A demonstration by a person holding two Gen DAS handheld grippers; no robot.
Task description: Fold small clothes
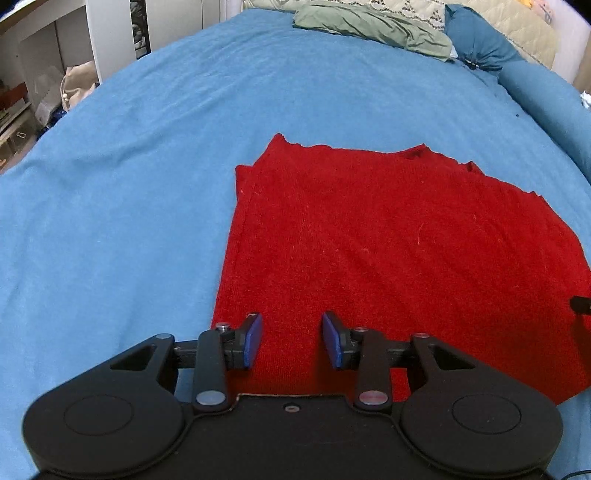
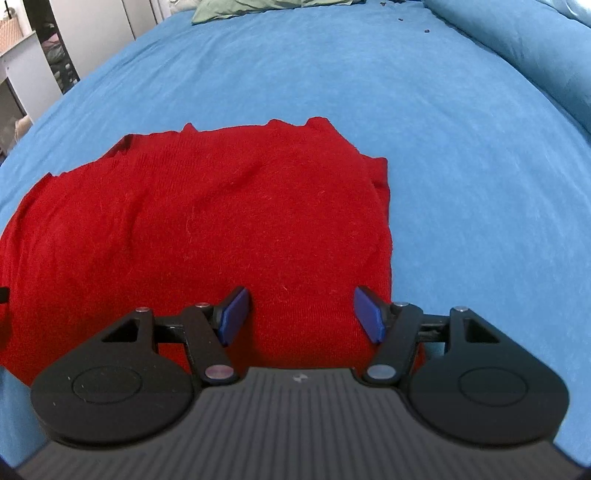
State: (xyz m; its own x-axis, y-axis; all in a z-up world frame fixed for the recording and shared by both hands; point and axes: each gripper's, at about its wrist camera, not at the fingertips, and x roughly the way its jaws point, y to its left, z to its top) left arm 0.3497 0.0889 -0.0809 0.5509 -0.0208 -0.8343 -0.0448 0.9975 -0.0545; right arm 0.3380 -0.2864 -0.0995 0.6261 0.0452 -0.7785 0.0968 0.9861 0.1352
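Observation:
A red knit garment (image 1: 388,243) lies flat on the blue bed cover, with its side parts folded in; it also shows in the right wrist view (image 2: 207,236). My left gripper (image 1: 291,338) is open and empty, hovering over the garment's near edge towards its left side. My right gripper (image 2: 301,314) is open and empty, over the near edge towards the garment's right side. The tip of the right gripper shows at the right edge of the left wrist view (image 1: 581,304).
The blue bed cover (image 1: 147,166) spreads all round the garment. A green garment (image 1: 373,27) and pillows (image 1: 480,40) lie at the head of the bed. White shelves (image 1: 40,74) stand beyond the bed's left edge.

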